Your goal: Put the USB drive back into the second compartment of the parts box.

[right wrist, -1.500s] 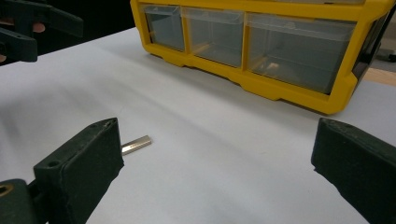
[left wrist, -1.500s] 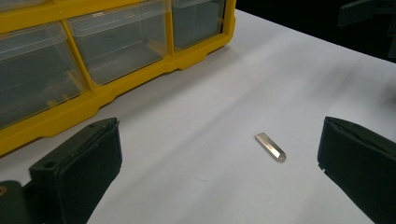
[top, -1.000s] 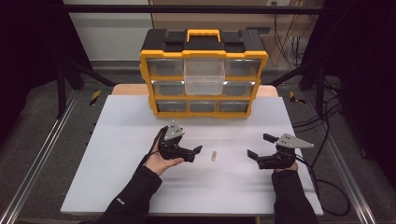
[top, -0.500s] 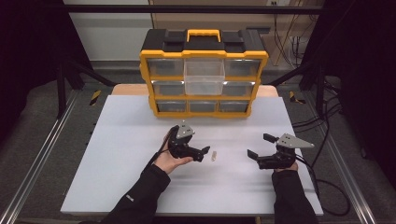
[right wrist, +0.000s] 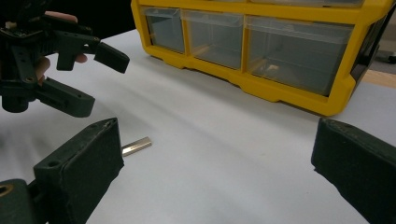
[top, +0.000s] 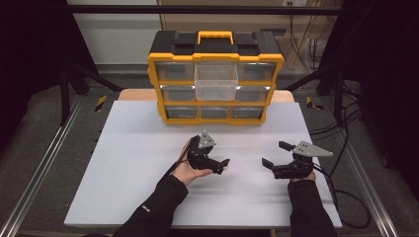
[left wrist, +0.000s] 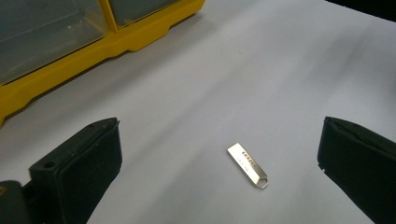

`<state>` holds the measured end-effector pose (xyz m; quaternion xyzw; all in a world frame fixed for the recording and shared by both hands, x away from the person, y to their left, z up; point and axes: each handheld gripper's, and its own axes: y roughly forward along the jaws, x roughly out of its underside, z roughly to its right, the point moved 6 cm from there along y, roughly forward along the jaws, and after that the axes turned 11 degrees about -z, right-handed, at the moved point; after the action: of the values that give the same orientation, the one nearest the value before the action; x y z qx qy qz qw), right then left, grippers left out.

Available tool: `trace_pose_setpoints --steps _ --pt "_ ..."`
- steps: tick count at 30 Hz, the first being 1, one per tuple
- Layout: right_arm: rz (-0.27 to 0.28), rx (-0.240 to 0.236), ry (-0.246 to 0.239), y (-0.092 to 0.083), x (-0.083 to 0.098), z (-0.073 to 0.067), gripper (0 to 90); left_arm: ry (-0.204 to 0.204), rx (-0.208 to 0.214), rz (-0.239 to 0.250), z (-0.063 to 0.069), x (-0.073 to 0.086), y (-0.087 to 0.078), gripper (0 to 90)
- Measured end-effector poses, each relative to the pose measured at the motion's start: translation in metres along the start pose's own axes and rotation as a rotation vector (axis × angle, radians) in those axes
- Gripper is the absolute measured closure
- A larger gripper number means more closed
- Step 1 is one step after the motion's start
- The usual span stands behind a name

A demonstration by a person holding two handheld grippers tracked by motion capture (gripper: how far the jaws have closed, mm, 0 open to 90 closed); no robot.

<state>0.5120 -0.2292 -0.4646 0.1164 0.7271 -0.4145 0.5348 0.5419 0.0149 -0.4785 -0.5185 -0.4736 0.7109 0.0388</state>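
Sits flat on the white counter (top: pixel 128 163): a small silver metal tag (left wrist: pixel 247 164), oblong, with a hole at one end and faint lettering along its face. Lies bare on the surface between the spread jaws of the left claw (top: pixel 223 165), touching neither of them. Seen in the right gripper view too (right wrist: pixel 137 146), partly hidden behind that claw's near jaw.

Left claw: jaws wide apart, gripping nothing, held low over the middle of the counter, tips pointing toward the right side.

Right claw (top: pixel 274 156): jaws likewise wide apart and empty, held near the counter's right part, well apart from the left claw, aimed toward it and the tag.

Stands at the far edge of the counter: a yellow and black drawer organiser (top: pixel 215 79) with clear drawers, one upper middle drawer (top: pixel 216 81) pulled forward.
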Motion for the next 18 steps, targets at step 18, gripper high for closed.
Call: trace_pose_setpoints --steps 18 --pt "0.001 -0.002 0.003 0.0 0.0 0.0 2.3 -0.014 0.01 -0.094 0.01 0.008 0.029 3.3"
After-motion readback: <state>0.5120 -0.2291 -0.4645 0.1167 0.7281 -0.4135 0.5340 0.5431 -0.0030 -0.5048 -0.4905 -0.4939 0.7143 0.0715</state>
